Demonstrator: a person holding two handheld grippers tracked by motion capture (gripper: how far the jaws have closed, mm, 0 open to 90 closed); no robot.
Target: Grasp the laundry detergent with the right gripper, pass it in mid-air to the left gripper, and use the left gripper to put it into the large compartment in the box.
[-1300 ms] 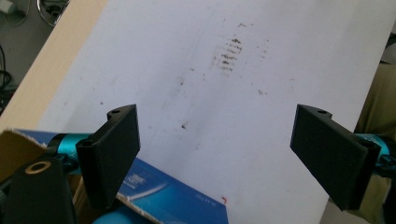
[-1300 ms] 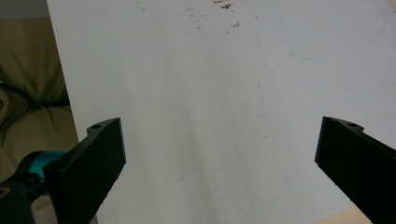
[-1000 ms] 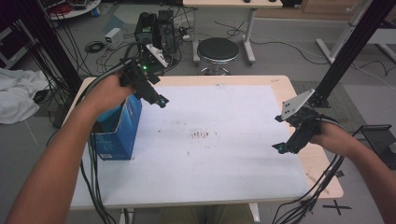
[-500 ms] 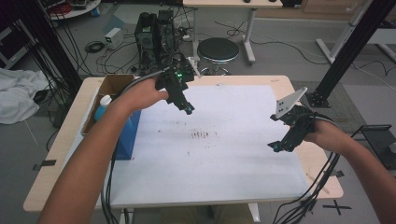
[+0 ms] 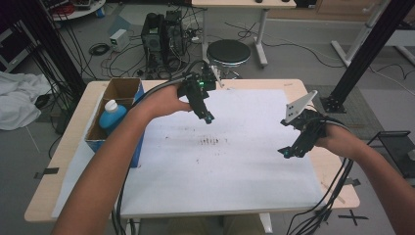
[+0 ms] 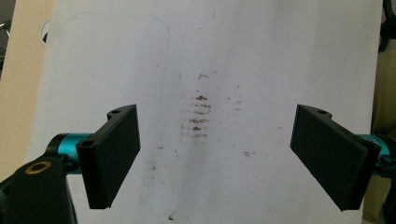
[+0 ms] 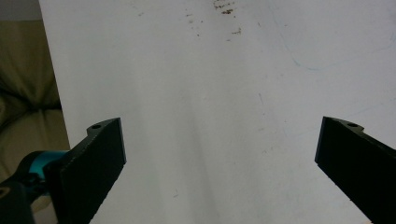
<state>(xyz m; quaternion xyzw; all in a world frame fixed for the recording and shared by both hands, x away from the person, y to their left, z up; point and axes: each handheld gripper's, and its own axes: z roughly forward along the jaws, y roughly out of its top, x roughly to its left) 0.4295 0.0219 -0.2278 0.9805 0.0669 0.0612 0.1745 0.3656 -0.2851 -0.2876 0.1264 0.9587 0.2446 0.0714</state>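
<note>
A white sheet (image 5: 235, 161) covers the wooden table (image 5: 49, 196), with brown smudge marks (image 5: 213, 141) near its middle. My left gripper (image 5: 206, 117) hangs above the sheet just behind those marks, open, with nothing between its jaws. In the left gripper view the left gripper (image 6: 217, 161) frames the smudges (image 6: 198, 121) below it. My right gripper (image 5: 288, 152) hovers low over the sheet's right side, open and empty. The right gripper (image 7: 219, 168) looks down on bare white sheet (image 7: 210, 93).
A cardboard box (image 5: 115, 115) stands at the table's left edge with a blue bottle with a white cap (image 5: 112, 115) inside. Beyond the table are a black stool (image 5: 228, 51), a computer tower (image 5: 161, 36) and floor cables. Black frame posts (image 5: 362, 49) rise at the right.
My left gripper has swung from above the box at the left edge rightward to the middle back of the sheet. The right gripper has shifted only slightly.
</note>
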